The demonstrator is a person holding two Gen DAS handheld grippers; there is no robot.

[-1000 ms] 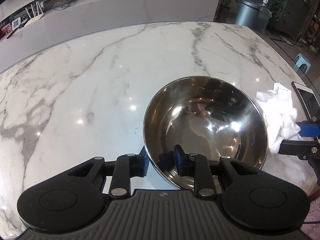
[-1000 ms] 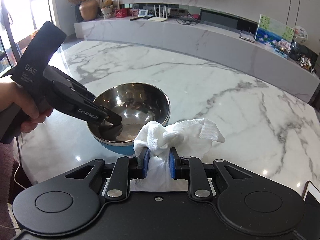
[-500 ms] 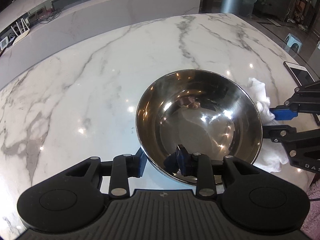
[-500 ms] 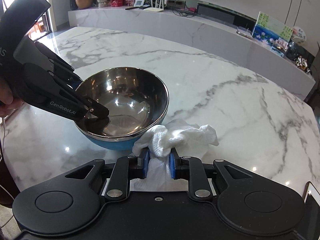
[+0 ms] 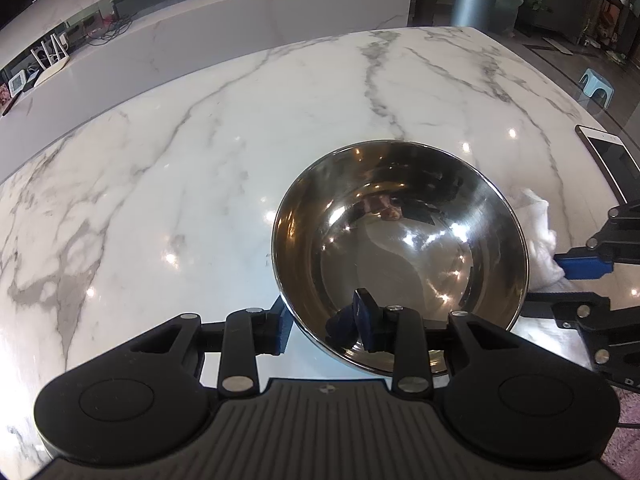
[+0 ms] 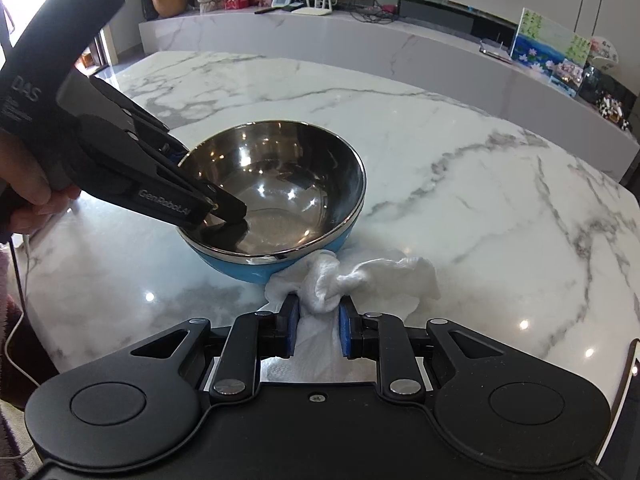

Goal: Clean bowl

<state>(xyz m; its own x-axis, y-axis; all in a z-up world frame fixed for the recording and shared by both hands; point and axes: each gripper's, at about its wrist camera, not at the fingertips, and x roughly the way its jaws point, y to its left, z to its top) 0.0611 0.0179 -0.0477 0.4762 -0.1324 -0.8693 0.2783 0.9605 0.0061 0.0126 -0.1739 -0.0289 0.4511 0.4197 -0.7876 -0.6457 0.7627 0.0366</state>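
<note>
A steel bowl [image 5: 400,240] with a blue outside [image 6: 280,200] sits on the marble table, tilted a little. My left gripper [image 5: 324,328] straddles its near rim, one finger inside and one outside; it also shows in the right wrist view [image 6: 224,216]. My right gripper [image 6: 318,330] is shut on a white cloth [image 6: 344,280] that lies on the table just right of the bowl. The cloth [image 5: 540,232] and the right gripper's blue pads [image 5: 584,266] show at the right edge of the left wrist view.
The marble table [image 5: 200,160] spreads wide to the left and far side. A smartphone [image 5: 608,156] lies near the table's right edge. A long marble counter [image 6: 400,48] with small items runs behind. A stool [image 5: 596,84] and a bin [image 5: 476,4] stand on the floor beyond.
The right gripper and the cloth have sunk lower, and the cloth now rests on the table beside the bowl. The left gripper stays on the bowl's rim.
</note>
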